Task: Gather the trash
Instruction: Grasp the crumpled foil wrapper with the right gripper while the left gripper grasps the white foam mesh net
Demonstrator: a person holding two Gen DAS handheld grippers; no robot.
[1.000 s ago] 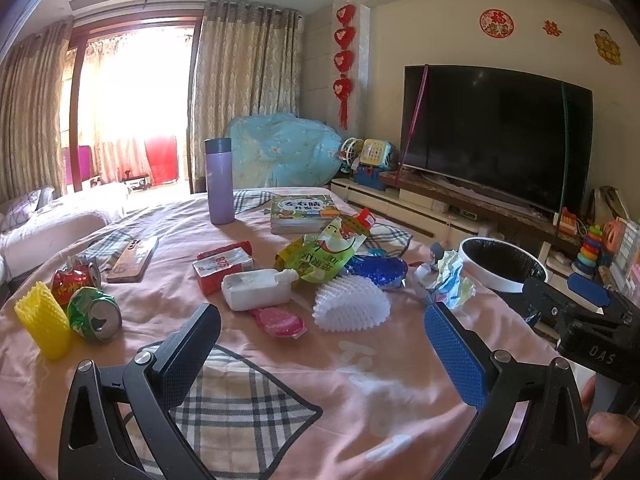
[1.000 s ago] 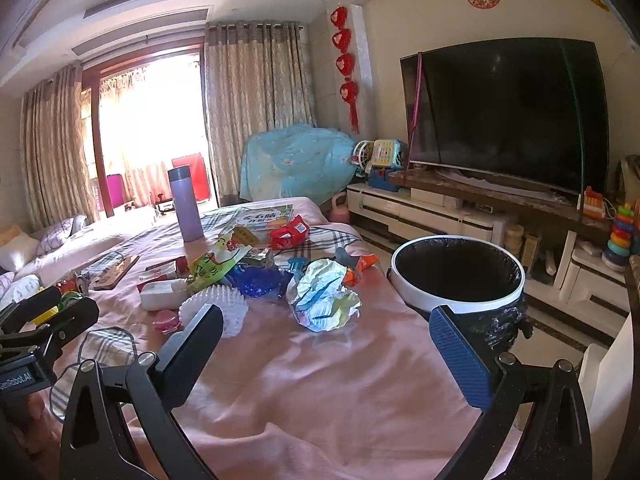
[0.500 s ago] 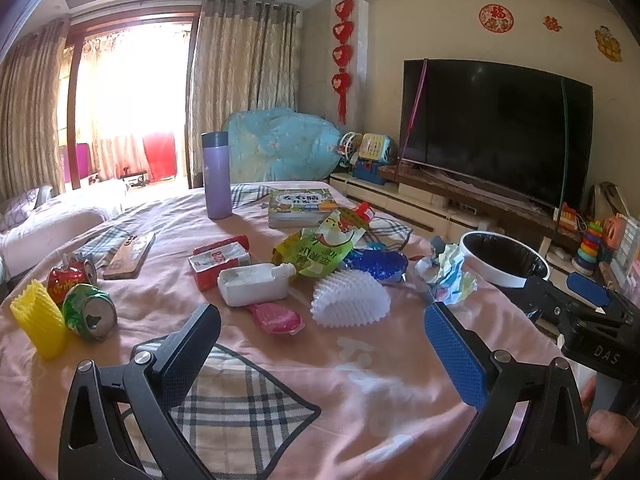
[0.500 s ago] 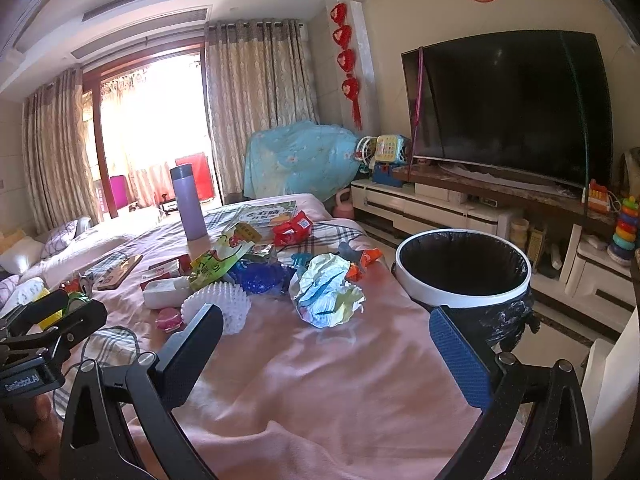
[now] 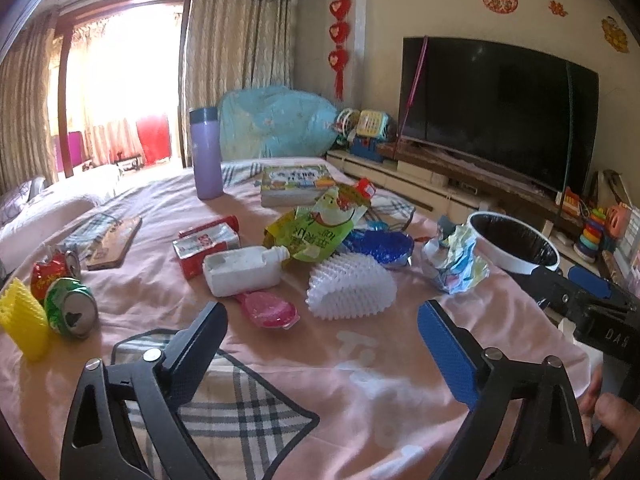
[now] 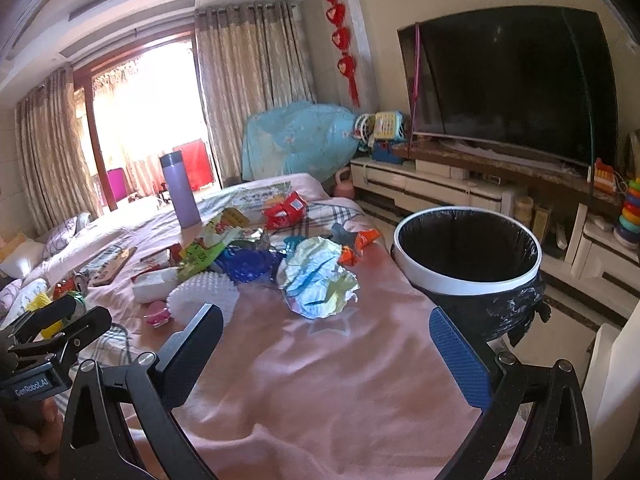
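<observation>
- Left gripper, lower centre of its view: jaws apart and closing, nothing between them; right gripper likewise apart and empty.
- Foam net, just beyond on the bed: light, squashy; pinch across its ribs.
- Bottle: stiff, light; grip the body.
- Foil wrapper: crinkly, slippery.
- Bin, right, off the bed's edge: black liner; contents not visible.

You see a matt pink cloth bedspread, a crinkled glossy foil wrapper, dented metal cans and a white foam net.
</observation>
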